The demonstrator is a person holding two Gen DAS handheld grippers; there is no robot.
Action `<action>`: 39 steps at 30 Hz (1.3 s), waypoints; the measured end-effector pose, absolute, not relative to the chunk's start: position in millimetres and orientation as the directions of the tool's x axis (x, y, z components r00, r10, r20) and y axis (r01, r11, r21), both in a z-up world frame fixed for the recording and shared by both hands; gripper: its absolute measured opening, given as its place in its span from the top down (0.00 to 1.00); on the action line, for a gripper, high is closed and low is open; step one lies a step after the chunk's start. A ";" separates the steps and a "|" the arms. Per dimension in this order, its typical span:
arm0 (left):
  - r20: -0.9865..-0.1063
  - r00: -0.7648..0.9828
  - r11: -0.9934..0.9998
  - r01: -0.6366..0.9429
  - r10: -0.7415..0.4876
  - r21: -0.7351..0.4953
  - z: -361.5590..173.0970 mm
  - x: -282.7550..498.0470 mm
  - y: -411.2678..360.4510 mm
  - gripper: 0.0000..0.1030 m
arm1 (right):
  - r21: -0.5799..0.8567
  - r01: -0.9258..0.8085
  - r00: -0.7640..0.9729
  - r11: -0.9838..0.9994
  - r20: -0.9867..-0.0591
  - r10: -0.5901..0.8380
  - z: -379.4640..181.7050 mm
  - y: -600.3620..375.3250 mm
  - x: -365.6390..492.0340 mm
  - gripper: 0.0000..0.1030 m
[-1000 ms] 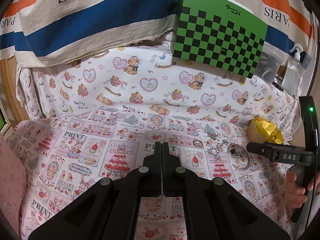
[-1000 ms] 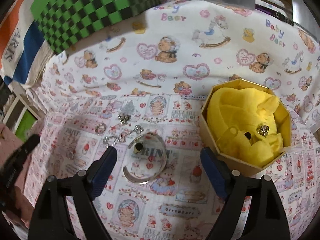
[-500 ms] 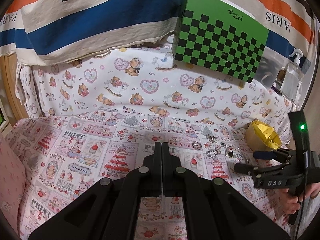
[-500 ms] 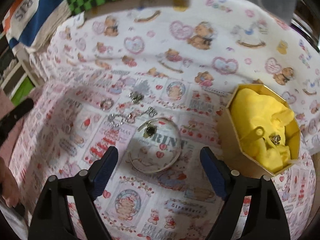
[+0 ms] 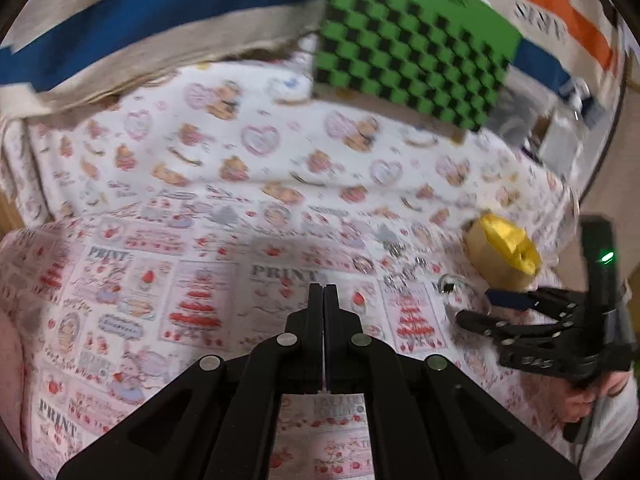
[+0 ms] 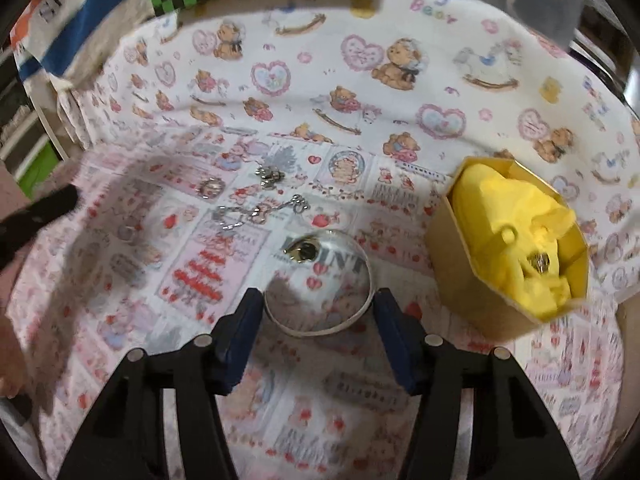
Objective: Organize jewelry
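In the right wrist view, the bangle (image 6: 320,280), a thin silvery open ring with a dark stone, lies flat on the printed cloth (image 6: 400,92) at centre frame, its lower arc between the blue-padded fingers (image 6: 240,328) of the right gripper (image 6: 316,320). They have just been closing and stand close beside the ring on both sides; contact cannot be told. Small metal jewelry pieces (image 6: 260,210) lie scattered upper left of it. An octagonal cardboard box (image 6: 460,280) lined with crumpled yellow tissue sits at right. The left gripper (image 5: 323,296) has its black fingers pressed together, empty.

Yellow-lined box (image 6: 472,296) just beside bangle (image 6: 320,330)
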State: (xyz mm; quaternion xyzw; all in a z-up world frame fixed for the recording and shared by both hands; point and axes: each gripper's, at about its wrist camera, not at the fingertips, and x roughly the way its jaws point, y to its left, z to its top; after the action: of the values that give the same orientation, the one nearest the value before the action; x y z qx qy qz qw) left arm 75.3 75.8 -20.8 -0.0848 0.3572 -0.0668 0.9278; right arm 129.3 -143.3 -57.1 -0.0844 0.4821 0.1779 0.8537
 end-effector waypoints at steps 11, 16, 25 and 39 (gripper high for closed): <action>-0.737 0.657 0.985 0.063 -0.160 -0.158 -49.2 93.6 55.8 0.87 | 0.170 -0.361 0.508 0.917 -0.789 0.346 -31.5 -171.5 114.7 0.47; -0.750 0.640 0.982 0.041 -0.166 -0.182 -54.0 99.3 61.9 0.86 | 0.190 -0.350 0.508 0.917 -0.784 0.356 -32.4 -178.3 115.3 0.48; -0.769 0.634 0.996 0.021 -0.083 -0.090 -56.9 103.1 50.4 0.86 | 0.203 -0.343 0.496 0.917 -0.790 0.360 -33.9 -179.1 112.9 0.48; -0.811 0.585 0.999 0.032 -0.010 0.012 -39.0 112.4 29.1 0.97 | 0.267 -0.322 0.503 0.909 -0.765 0.402 -24.4 -199.8 108.3 0.65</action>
State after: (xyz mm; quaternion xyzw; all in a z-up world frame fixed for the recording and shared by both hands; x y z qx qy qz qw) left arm 112.4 29.1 -39.0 0.0125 0.4556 -0.0118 0.8900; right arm 108.3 -199.8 -24.4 0.0447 0.4523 0.2091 0.8658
